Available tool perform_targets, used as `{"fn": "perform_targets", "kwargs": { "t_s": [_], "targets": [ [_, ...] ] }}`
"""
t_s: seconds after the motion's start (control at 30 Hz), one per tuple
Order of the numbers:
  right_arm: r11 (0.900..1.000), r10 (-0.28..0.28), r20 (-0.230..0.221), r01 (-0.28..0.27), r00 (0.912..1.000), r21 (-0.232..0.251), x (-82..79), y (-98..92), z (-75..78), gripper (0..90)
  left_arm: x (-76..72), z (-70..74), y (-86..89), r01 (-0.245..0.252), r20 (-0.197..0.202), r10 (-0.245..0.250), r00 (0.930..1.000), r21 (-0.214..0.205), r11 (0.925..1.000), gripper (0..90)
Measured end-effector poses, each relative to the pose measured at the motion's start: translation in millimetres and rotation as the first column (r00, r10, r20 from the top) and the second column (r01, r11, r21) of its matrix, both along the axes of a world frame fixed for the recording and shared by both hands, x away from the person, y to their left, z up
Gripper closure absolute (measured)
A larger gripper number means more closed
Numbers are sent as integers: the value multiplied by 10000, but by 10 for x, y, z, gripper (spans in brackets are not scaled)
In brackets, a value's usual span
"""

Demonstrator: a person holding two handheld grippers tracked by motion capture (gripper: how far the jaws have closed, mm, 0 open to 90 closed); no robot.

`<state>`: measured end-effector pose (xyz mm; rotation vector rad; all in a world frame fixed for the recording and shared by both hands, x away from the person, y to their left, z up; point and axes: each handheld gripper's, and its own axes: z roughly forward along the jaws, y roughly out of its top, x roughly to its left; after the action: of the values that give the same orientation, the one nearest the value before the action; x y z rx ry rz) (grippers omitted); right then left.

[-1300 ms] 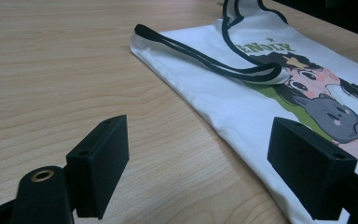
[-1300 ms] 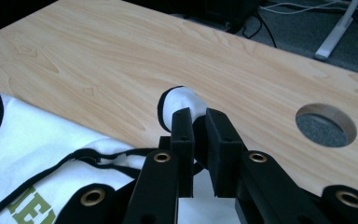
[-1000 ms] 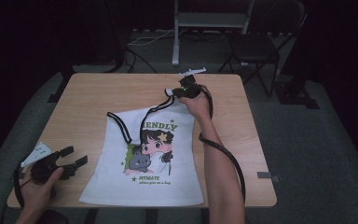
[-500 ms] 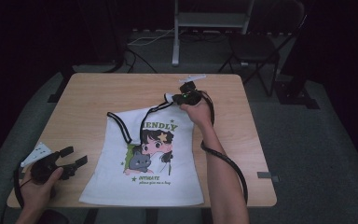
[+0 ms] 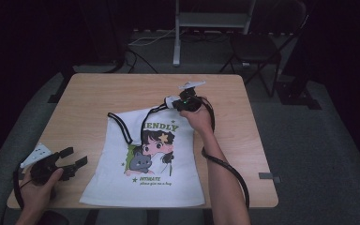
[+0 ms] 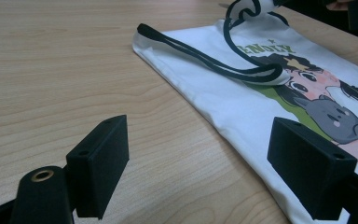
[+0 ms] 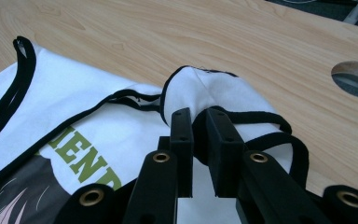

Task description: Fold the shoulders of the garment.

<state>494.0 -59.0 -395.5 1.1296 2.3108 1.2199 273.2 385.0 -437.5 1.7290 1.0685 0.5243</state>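
The right tongs [image 7: 199, 140] pinched the tank top's [image 5: 145, 168] shoulder strap [image 7: 200, 86] right of frame centre; lifting gently seemed wise. The left tongs [image 6: 214, 163] gaped wide, lower left.

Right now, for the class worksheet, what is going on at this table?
A person works on a white tank top with a cartoon print, spread on a wooden table. The right gripper is shut on a black-trimmed shoulder strap at the far end, bunching it up off the surface. The left gripper rests open near the table's near left corner, beside the garment's hem and touching no cloth. The other strap lies flat.
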Motion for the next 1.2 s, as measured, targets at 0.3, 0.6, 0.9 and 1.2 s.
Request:
{"fn": "perform_targets", "kwargs": {
  "t_s": [0.3,0.6,0.9,1.2],
  "targets": [
    [9999,135,39,-134,9999,-91,-75,24,-38,810,1,0,-2,-33,-12,33,10000,26,10000,201],
    [9991,371,14,-371,9993,-187,-151,52,-86,816,0,0,0,-54,-15,54,10000,12,10000,201],
    [9981,540,66,-538,9985,-304,-210,76,-117,820,0,0,-2,-58,-7,58,10000,28,10000,201],
    [9974,624,75,-621,9980,-371,-260,71,-129,820,-1,0,-2,-63,-11,63,10000,28,10000,201]
  ]
}}
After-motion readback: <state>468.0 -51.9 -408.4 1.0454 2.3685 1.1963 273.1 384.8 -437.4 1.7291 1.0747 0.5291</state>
